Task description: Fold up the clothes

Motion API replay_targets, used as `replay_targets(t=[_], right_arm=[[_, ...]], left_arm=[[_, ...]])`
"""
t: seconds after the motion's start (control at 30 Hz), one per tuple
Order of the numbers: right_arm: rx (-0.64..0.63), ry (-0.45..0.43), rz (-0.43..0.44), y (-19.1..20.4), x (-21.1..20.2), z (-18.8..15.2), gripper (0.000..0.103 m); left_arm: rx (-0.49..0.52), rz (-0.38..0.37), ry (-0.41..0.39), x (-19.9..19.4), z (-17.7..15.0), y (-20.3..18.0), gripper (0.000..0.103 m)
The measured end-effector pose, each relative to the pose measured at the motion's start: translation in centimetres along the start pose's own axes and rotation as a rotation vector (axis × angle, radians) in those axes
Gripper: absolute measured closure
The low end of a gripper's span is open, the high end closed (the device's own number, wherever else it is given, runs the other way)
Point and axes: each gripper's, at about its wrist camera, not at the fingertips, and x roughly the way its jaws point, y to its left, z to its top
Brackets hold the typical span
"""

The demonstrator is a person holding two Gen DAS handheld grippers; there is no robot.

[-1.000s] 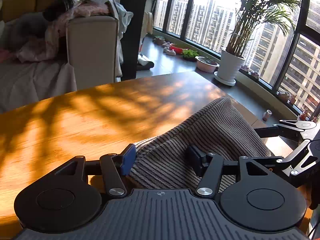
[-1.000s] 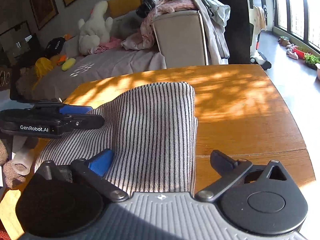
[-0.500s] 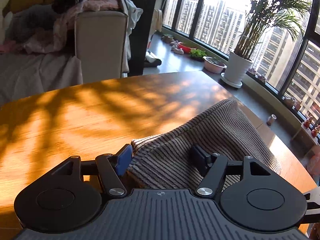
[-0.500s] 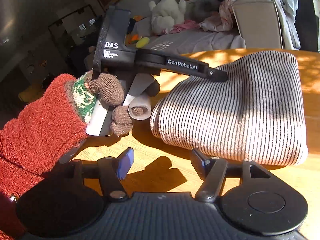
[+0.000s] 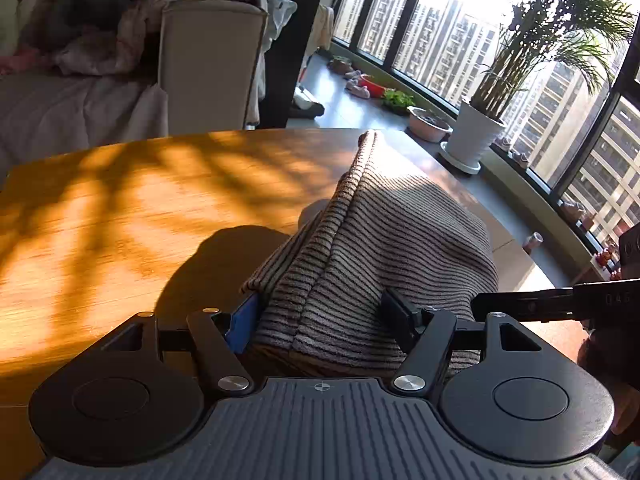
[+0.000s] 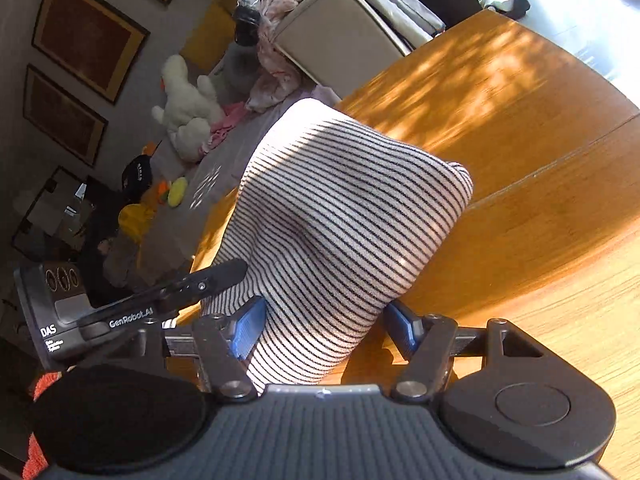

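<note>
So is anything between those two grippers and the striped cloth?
Nothing visible. The striped cloth already sits between the fingers of the left gripper, and in the right wrist view it fills the right gripper too. Beside it the table shows only bare wood.

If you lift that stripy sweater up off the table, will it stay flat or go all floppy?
Probably floppy: the stripy sweater already bends and sags between the right tongs and the left tongs. It likely grips well, since the ribbed knit looks rough. It looks thick in its folded layers, so perhaps a bit heavy.
</note>
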Motion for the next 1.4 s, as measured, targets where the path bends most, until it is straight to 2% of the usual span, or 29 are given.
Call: replay_targets(t=[0.17,0.4,0.47,0.57,0.67,0.73,0.83,0.93,1.03,1.13,1.17,1.27,1.4], right_arm=[[-0.136,-0.07,-0.104,0.8,0.6,2.1,0.036],[-0.328,-0.144,-0.237,2.3,1.0,3.7,0.034],[-0.351,-0.153,-0.241,2.6,0.7,3.7,0.031],[-0.366,-0.168,-0.237,2.7,-0.4,3.3,0.023],[-0.354,-0.177,-0.241,2.2,-1.8,2.5,0.019],[-0.311,-0.168,-0.229,1.3,-2.7,1.8,0.017],[-0.242,-0.139,-0.175,0.4,-3.5,0.6,0.015],[-0.201,-0.11,-0.129,0.1,-3.4,-0.6,0.012],[-0.196,-0.083,-0.104,0.3,-2.3,-1.5,0.011],[-0.199,-0.076,-0.09,0.5,-1.4,-1.9,0.01],[-0.202,-0.076,-0.085,0.6,-1.1,-1.8,0.012],[-0.226,-0.079,-0.088,0.8,-0.7,-1.4,0.022],[-0.283,-0.09,-0.116,1.4,-0.7,0.1,0.032]], left_arm=[[0.006,-0.035,0.015,-0.4,-1.0,-1.4,0.028],[-0.001,-0.147,0.032,-0.5,-2.2,-3.5,0.02],[0.024,-0.182,0.035,-0.9,-2.4,-4.3,0.02],[0.009,-0.194,0.0,-2.1,-1.9,-4.4,0.012],[-0.059,-0.159,-0.063,-3.5,-1.0,-3.6,0.005],[-0.097,-0.097,-0.09,-3.6,-0.6,-2.9,0.005],[-0.153,-0.033,-0.091,-2.9,0.0,-2.0,0.005],[-0.163,0.027,-0.05,-1.1,0.2,-1.3,0.005],[-0.178,0.021,-0.011,0.0,-0.5,-0.6,0.009],[-0.194,-0.031,-0.007,0.2,-1.2,-0.2,0.021],[-0.194,-0.049,-0.007,0.2,-1.2,-0.3,0.028],[-0.193,-0.091,-0.003,0.5,-1.2,-0.5,0.044],[-0.208,-0.115,0.005,1.1,-1.3,-1.0,0.044]])
